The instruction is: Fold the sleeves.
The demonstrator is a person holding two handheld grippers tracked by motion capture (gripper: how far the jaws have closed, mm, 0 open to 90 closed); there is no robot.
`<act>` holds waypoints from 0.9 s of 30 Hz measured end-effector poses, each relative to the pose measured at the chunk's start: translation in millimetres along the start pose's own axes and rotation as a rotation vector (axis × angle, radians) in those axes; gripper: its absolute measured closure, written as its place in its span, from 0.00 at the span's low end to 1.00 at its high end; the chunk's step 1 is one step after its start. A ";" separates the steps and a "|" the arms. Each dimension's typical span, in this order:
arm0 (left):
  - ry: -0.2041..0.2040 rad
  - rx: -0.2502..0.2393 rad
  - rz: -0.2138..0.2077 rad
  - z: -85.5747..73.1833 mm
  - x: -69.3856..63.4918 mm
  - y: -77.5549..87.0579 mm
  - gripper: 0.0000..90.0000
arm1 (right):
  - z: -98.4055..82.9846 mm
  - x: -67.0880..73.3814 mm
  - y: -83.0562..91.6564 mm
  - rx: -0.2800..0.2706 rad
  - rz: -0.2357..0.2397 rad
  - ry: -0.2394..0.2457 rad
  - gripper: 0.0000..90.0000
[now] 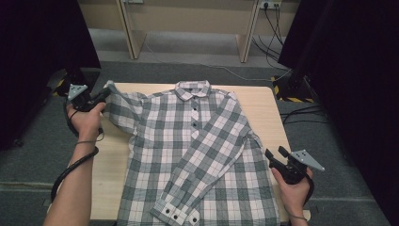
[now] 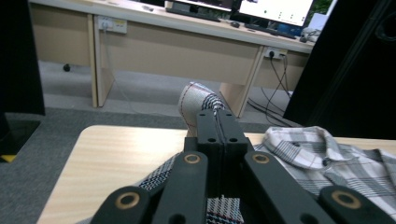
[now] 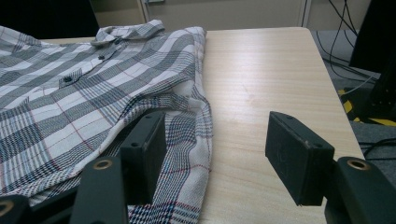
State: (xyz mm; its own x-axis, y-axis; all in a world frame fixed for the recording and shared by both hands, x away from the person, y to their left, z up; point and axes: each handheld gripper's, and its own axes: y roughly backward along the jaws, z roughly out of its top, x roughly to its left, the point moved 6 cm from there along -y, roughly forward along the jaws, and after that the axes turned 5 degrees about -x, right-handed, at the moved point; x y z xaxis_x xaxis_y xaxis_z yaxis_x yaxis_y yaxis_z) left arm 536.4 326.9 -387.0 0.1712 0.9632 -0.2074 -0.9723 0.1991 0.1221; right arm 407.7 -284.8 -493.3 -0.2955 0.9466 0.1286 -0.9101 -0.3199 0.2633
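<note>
Left hand-held gripper (image 1: 104, 92) at counter's (image 1: 256, 101) far-left corner — jaws clamped tight on sleeve cuff (image 2: 198, 100), cuff lifted clear of wood, fabric poking out past jaw tips. Plaid shirt (image 1: 197, 155), grey-white check with thin red lines, lies face up, buttoned, collar at far edge; other sleeve folded diagonally across front, its cuff near hem. Right hand-held gripper (image 1: 276, 155) low by shirt's right side seam — jaws wide apart, gripping nothing, one jaw over shirt edge, other over bare wood.
</note>
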 end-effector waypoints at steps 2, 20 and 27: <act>-0.007 -0.006 -0.009 3.1 -6.8 -2.1 0.99 | 0.0 0.0 0.1 -0.001 0.000 0.000 0.44; -0.055 0.004 -0.101 1.8 -64.2 -22.8 0.99 | 0.0 -0.3 -0.1 0.001 -0.001 -0.003 0.44; -0.073 0.036 -0.137 -9.4 -89.0 -33.5 0.99 | 0.1 -0.5 0.1 -0.001 0.000 -0.004 0.44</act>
State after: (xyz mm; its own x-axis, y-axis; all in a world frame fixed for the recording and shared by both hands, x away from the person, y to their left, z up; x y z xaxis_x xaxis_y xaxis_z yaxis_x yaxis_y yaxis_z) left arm 552.3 232.7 -381.7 0.3141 0.9369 -0.1534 -0.9331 0.3345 0.1324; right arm 407.8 -285.3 -493.2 -0.2943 0.9465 0.1323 -0.9106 -0.3197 0.2619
